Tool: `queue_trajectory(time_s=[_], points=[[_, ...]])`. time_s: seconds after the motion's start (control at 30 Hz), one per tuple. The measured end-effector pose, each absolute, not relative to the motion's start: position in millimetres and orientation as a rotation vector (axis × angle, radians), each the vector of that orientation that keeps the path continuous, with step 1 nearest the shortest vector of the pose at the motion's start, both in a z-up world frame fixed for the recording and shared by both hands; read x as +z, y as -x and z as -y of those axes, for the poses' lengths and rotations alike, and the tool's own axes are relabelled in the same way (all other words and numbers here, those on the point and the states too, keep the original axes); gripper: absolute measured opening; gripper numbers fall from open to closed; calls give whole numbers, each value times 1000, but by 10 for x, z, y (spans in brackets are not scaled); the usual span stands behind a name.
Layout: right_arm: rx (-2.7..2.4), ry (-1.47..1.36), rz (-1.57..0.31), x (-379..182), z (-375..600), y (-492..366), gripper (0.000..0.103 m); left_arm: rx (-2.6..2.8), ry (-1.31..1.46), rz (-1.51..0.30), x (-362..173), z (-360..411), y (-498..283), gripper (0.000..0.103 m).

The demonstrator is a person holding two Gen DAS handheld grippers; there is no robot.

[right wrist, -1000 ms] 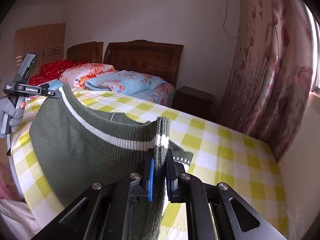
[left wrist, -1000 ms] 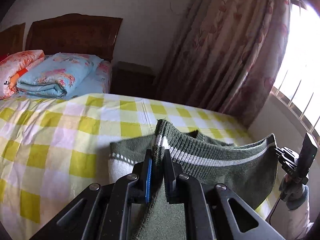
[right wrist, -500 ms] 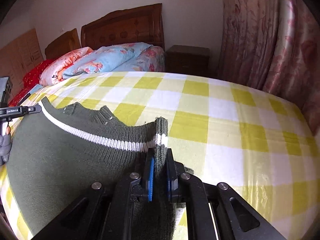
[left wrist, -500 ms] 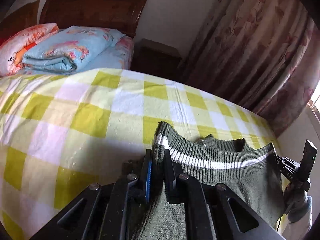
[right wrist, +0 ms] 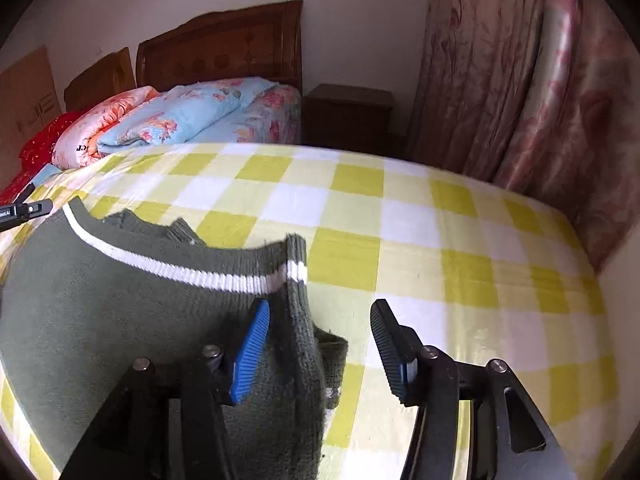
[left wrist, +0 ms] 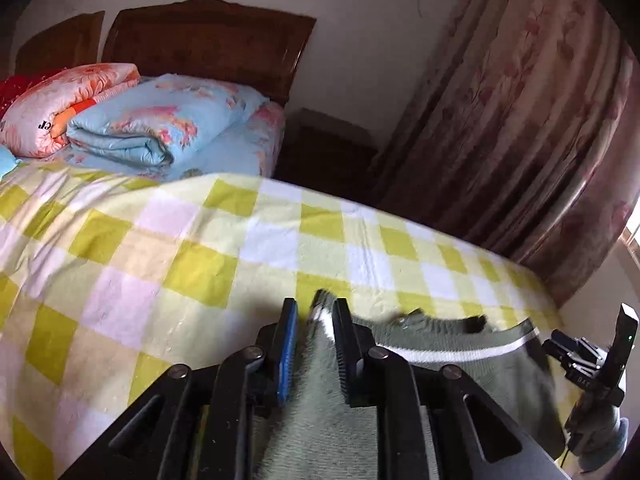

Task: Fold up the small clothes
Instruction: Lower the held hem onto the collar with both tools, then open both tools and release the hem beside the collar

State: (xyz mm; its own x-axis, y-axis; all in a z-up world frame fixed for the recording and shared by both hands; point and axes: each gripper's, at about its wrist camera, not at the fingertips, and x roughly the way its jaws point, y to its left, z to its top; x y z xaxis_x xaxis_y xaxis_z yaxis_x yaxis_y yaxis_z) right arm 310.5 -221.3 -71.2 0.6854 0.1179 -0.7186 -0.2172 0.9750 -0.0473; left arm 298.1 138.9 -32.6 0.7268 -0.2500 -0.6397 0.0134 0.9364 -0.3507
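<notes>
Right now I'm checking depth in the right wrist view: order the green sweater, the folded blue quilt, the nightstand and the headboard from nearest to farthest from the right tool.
1. Green sweater, its edge between the right tool's open fingers.
2. Folded blue quilt, left, up the bed.
3. Nightstand and headboard, at the back wall: too close to call.

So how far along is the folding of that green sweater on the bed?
Done: the green sweater lies doubled over on the checked bedspread, striped hem on top. In hand: the right gripper stands open; the left gripper has just been opening, hem between its jaws. Left: further folds to make it compact.
</notes>
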Motion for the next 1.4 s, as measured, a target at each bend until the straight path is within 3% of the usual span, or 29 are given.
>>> queue_trajectory(time_s=[0.13,0.33,0.63,0.9,1.1,1.2,1.27,1.4], points=[[280,150,-731,-530,1704,-3068,103,-191,237,-793,-324,-903,-3100,28],[363,343,-879,-1029,757,-3156,103,-217,124,-933,-853,-561,-3173,28],[199,34,-936,-973,1841,-3292,103,-237,316,-938,-966,-872,-3219,24],[128,150,-942,-1005,1641,-3301,103,-197,328,-942,-862,-883,-3169,24],[169,112,-847,-571,1148,-3170,103,-229,204,-869,-531,-399,-3115,24],[254,151,-911,-737,762,-3232,103,-165,74,-978,-874,-282,-3251,24],[239,190,-998,-1060,683,-3294,103,-202,184,-941,-866,-474,-3206,25],[172,205,-987,-1078,892,-3294,103,-178,160,-948,-851,-712,-3158,24]])
